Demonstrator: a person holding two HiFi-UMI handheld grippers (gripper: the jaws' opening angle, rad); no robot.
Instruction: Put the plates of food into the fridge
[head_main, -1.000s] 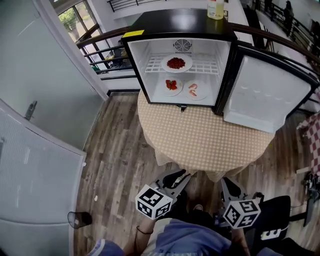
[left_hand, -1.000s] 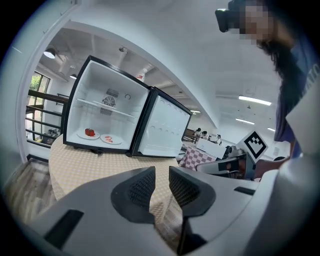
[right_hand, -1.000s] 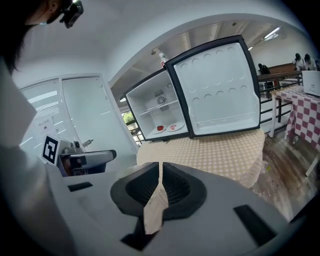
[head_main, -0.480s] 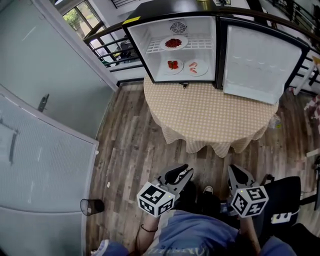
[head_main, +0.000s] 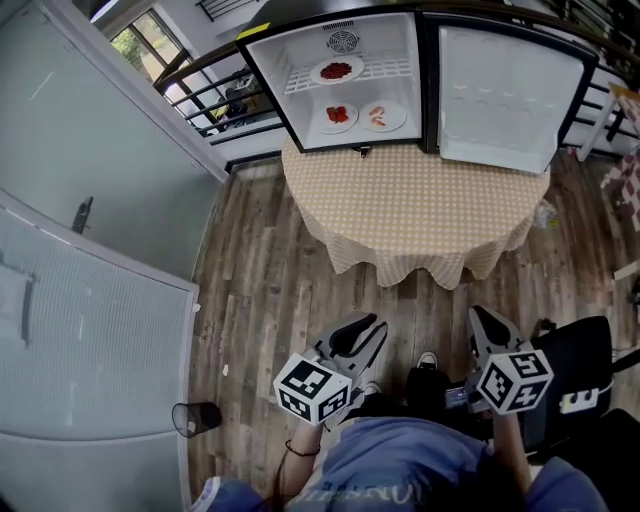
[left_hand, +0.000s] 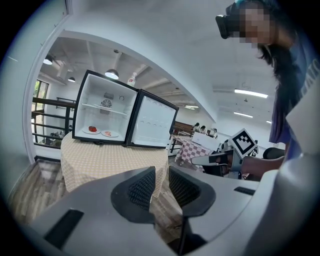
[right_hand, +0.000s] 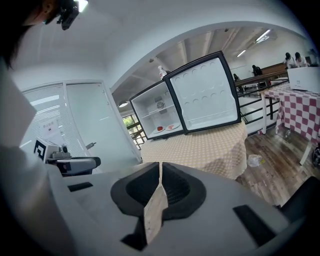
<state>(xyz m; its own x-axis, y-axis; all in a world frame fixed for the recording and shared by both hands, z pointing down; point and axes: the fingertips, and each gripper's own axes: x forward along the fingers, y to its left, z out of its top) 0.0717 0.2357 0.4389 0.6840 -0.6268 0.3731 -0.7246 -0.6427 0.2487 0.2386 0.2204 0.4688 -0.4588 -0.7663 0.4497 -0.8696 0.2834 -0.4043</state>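
The left gripper (left_hand: 161, 174) is hanging close in front of the person's body with its ribbed pads standing slightly apart and nothing between them. The right gripper (right_hand: 159, 169) is sitting beside it, pads pressed together to a thin slit, also carrying nothing. Both are pointing forward and somewhat down, toward the round table (head_main: 420, 215), and both are staying well apart from its near edge, with a stretch of wooden floor (head_main: 270, 270) between.

Beyond the table's far side, the fridge (head_main: 268, 75) is standing open toward the person. Inside, a plate of red food (head_main: 337, 70) is resting on the wire shelf (head_main: 392, 68), while a second plate (head_main: 339, 116) and a third plate (head_main: 380, 116) are lying side by side on the compartment floor below it. No plate is showing on the tablecloth, so the loading looks finished.

What seems left is the fridge door (head_main: 505, 85). It is swinging out to the right in the head view, hinged at the middle, with its free edge lying farthest right. That is putting the right gripper nearer to it than the left, straight ahead and across the table.
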